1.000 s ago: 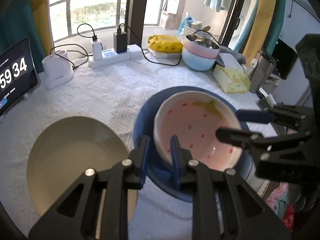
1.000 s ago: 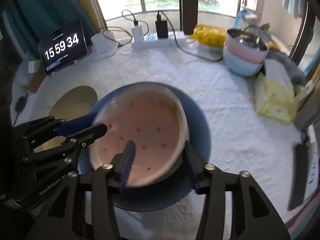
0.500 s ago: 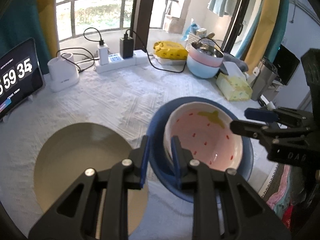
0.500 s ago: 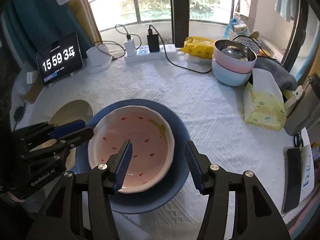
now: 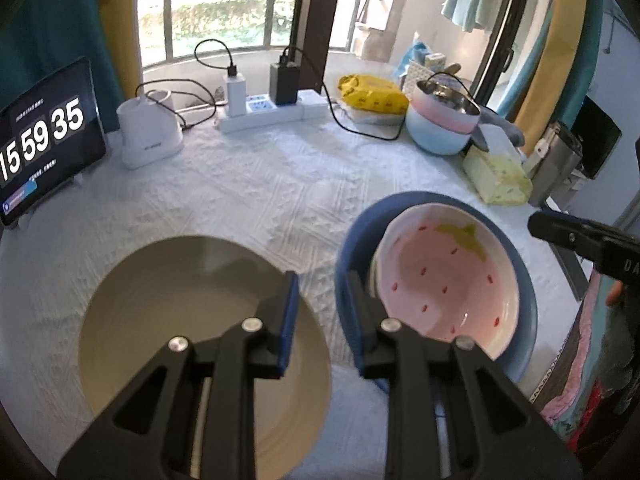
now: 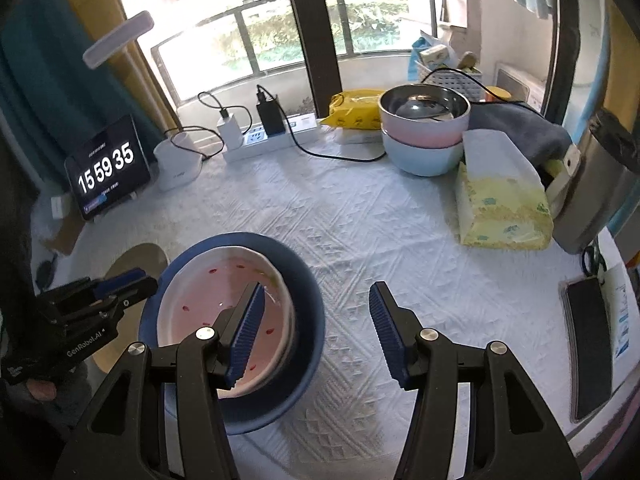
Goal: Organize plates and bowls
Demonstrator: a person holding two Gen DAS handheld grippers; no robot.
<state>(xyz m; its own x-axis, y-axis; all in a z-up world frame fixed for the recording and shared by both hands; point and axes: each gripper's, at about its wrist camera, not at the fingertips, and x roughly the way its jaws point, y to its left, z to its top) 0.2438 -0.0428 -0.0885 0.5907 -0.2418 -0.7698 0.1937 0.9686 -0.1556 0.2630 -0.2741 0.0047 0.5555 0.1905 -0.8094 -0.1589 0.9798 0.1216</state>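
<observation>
Dishes near the clock [image 5: 42, 140]: two plates, three bowls.
One beige plate [image 5: 192, 332], one blue plate [image 5: 524, 280], one strawberry bowl [image 5: 444, 276], two stacked bowls: pink [image 6: 424, 130] over pale blue [image 6: 424, 158]. Also two chargers, one tissue pack [image 6: 500, 208].

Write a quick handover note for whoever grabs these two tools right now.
Left tool: open, empty, between the beige plate and blue plate.
Right tool: open, empty, above the blue plate's right edge.
Done: strawberry bowl sits in the blue plate.
Left: beige plate lies alone beside them; pink and light-blue bowls are stacked at the back.
</observation>
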